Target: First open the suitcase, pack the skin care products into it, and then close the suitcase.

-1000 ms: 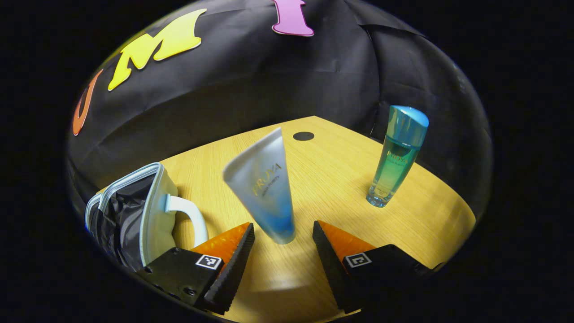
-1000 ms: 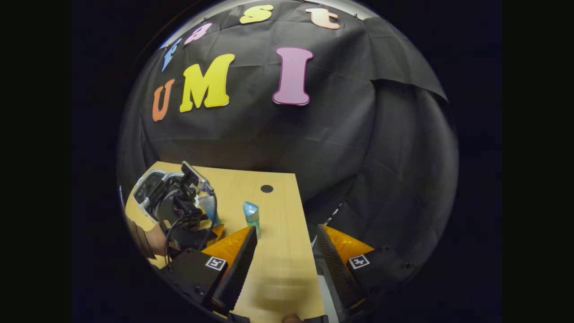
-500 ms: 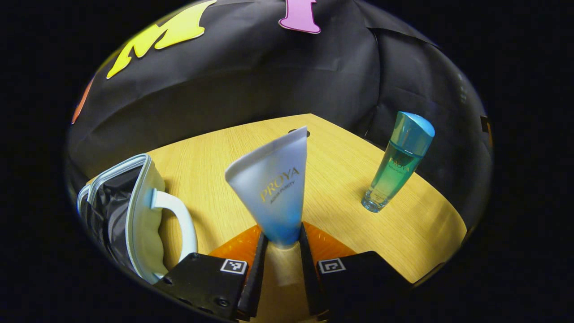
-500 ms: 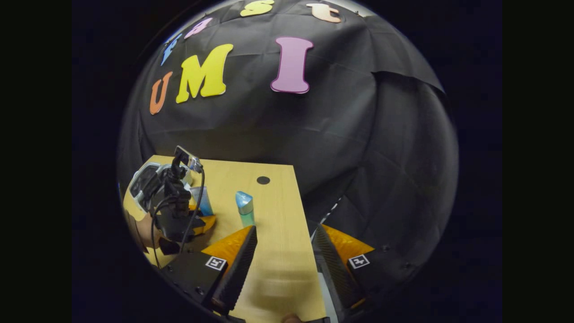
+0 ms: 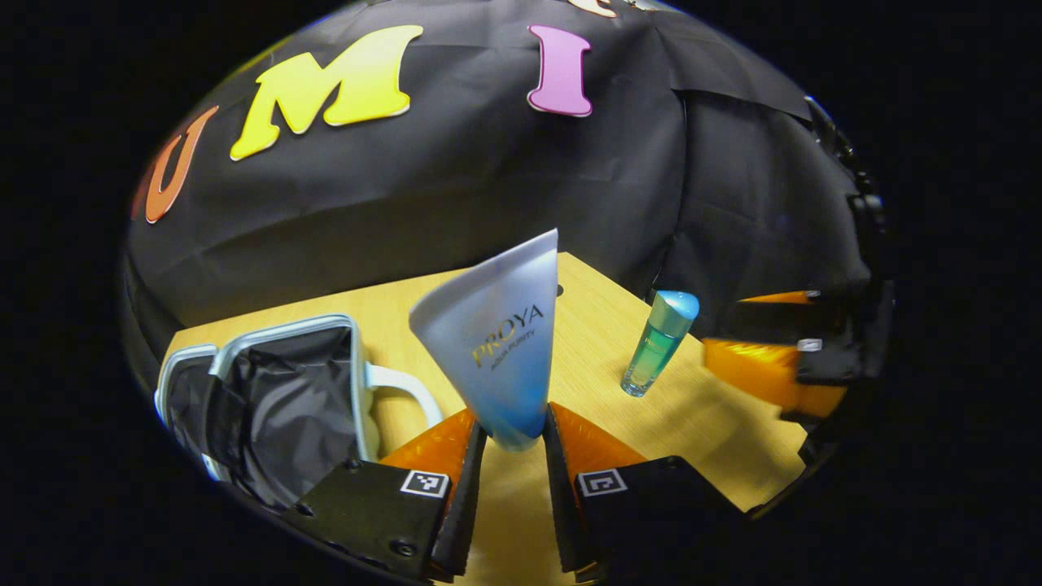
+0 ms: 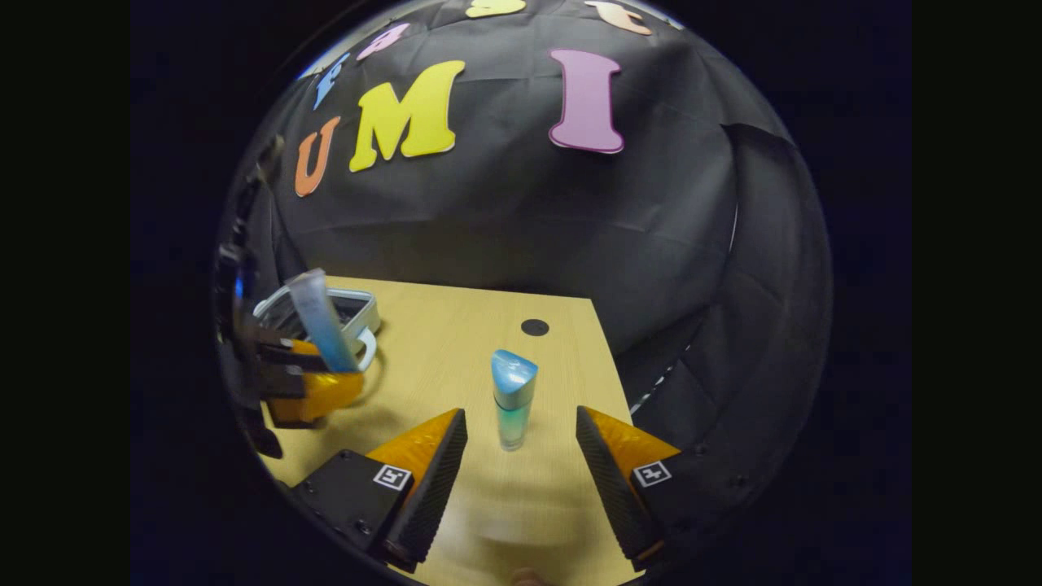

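We see the tube held by its lower end between the fingers of the left gripper, both pressing on it, its flat wide end up and tilted. At about 9 o'clock from it, the suitcase lies open on the wooden surface, dark lining visible. At about 2 o'clock stands the bottle, upright, alone. In the right gripper view, the right gripper has its fingers apart, and the bottle stands just ahead between them, not touched.

black gripper bodies, square tags, screws
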